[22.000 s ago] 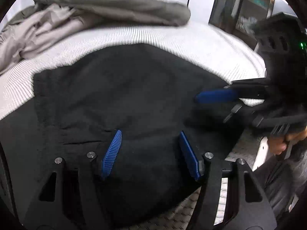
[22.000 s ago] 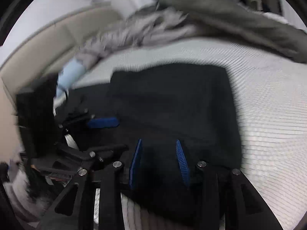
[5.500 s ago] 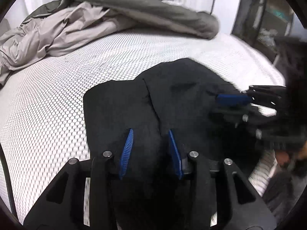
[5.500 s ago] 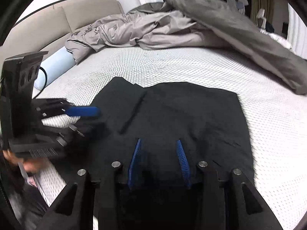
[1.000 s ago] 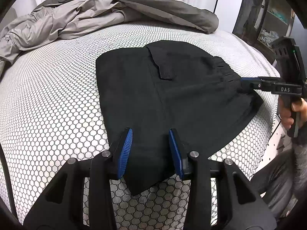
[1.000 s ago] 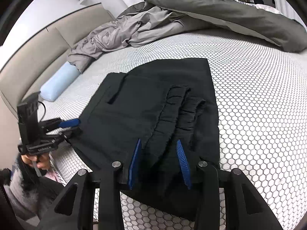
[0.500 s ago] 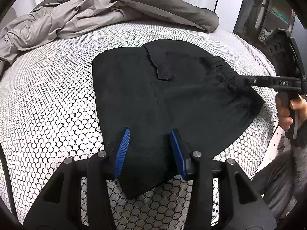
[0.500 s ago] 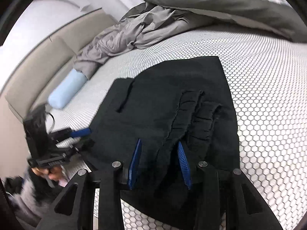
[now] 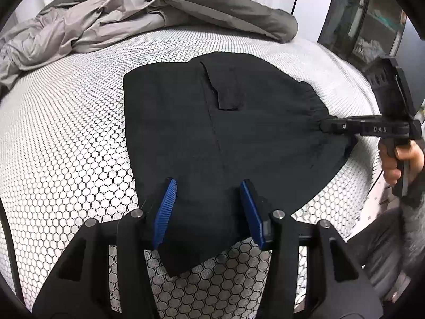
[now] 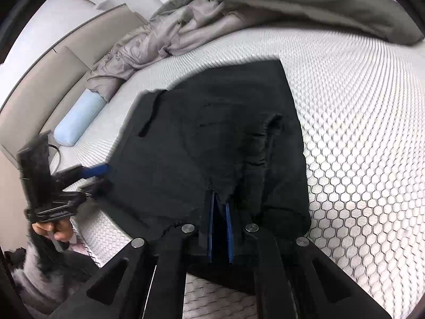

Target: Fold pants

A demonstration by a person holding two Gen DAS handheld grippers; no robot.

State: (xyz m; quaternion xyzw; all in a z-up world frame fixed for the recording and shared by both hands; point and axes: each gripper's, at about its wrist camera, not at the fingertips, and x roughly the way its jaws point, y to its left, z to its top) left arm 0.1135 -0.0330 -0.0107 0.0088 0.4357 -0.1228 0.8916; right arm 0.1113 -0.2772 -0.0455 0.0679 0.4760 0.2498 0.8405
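Black pants point(image 9: 239, 133) lie folded on the white honeycomb mattress point(image 9: 66, 146). My left gripper point(image 9: 208, 207) is open, its blue pads on either side of the pants' near hem end. In the left wrist view my right gripper point(image 9: 322, 127) is at the gathered waistband on the right. In the right wrist view my right gripper point(image 10: 220, 207) is shut on the elastic waistband point(image 10: 255, 156), which bunches up at the pads. The left gripper point(image 10: 102, 176) shows at the far left, open at the pants' edge point(image 10: 127, 164).
A crumpled grey duvet point(image 9: 132, 18) lies along the back of the bed. A light blue bolster point(image 10: 77, 122) lies by the beige headboard point(image 10: 53, 79). The mattress edge is close on the right in the left wrist view point(image 9: 372, 175).
My right gripper has shut on the waistband, which was loose between its open pads a second ago. The left gripper has stayed open at the hem end.
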